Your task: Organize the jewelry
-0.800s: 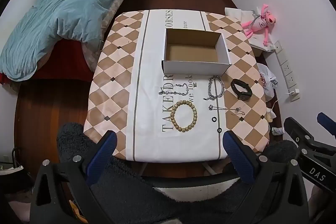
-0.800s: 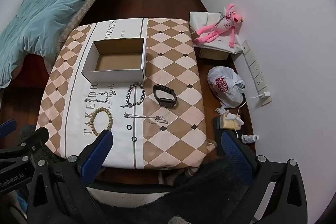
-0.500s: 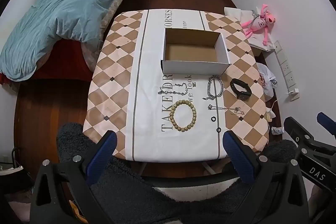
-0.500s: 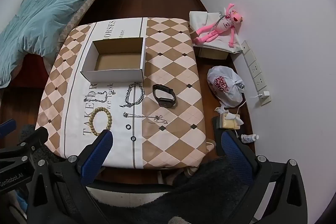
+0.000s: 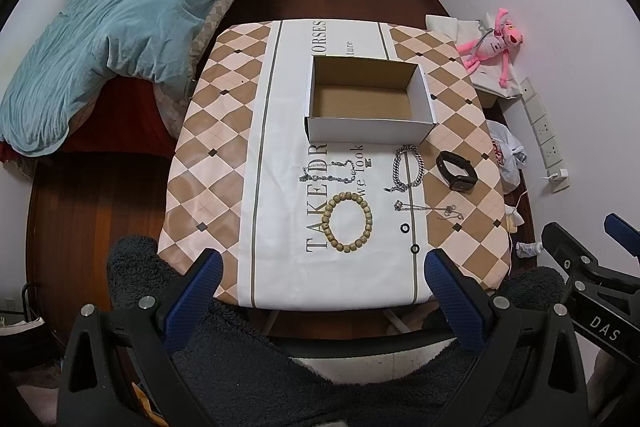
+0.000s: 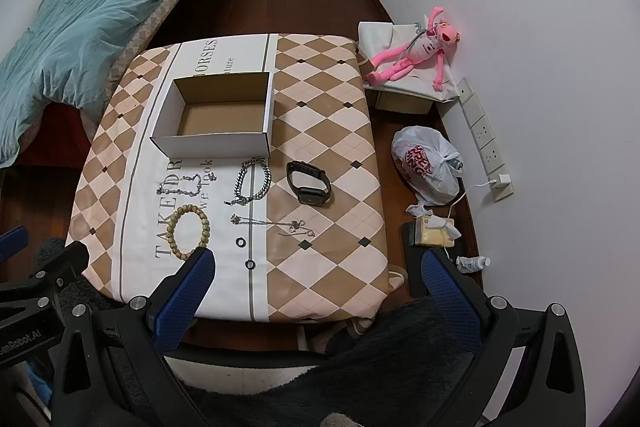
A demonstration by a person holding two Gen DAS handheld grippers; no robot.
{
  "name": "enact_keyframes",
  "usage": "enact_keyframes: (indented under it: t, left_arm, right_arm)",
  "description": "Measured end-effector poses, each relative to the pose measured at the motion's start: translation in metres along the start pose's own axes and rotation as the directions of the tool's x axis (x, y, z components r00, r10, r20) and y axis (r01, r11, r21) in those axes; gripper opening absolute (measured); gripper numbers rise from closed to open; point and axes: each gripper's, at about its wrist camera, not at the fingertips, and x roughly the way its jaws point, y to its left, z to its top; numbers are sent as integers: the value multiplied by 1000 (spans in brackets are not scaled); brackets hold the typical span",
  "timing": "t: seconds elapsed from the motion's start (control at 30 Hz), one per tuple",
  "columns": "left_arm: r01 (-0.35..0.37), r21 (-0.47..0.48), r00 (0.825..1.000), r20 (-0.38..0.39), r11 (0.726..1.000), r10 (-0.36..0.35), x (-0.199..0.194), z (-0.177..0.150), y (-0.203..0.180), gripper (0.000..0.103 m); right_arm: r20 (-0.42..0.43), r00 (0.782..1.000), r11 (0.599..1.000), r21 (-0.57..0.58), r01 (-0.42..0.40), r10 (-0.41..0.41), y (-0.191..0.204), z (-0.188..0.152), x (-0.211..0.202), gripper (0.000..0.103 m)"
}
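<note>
The left gripper (image 5: 320, 269) and the right gripper (image 6: 316, 267) both hang with fingers spread wide, gripping nothing. Beyond the left fingertips lies a wooden bead bracelet (image 5: 347, 221). Farther out sit a chain bracelet (image 5: 408, 168), a black smartwatch (image 6: 309, 182) and an open cardboard box (image 5: 370, 125) on the tablecloth (image 5: 224, 147).

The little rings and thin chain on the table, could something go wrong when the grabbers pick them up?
Maybe, in a few ways:
1. The two small black rings lie flat near the table's front edge, so wide blue fingers might flick one off.
2. The thin chain lies stretched out; grabbed at one end, it could dangle and snag the watch.
3. The box looks light, so a bump might shove it along the tablecloth.
</note>
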Motion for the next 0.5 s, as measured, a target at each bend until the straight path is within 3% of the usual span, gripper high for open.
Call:
enact_keyframes:
  t: [0.5]
  left_arm:
    - [0, 0, 1000, 1, 1000, 0, 0, 0, 0, 103]
  right_arm:
    - [0, 1000, 1000, 1, 1, -1, -1, 0, -1, 103]
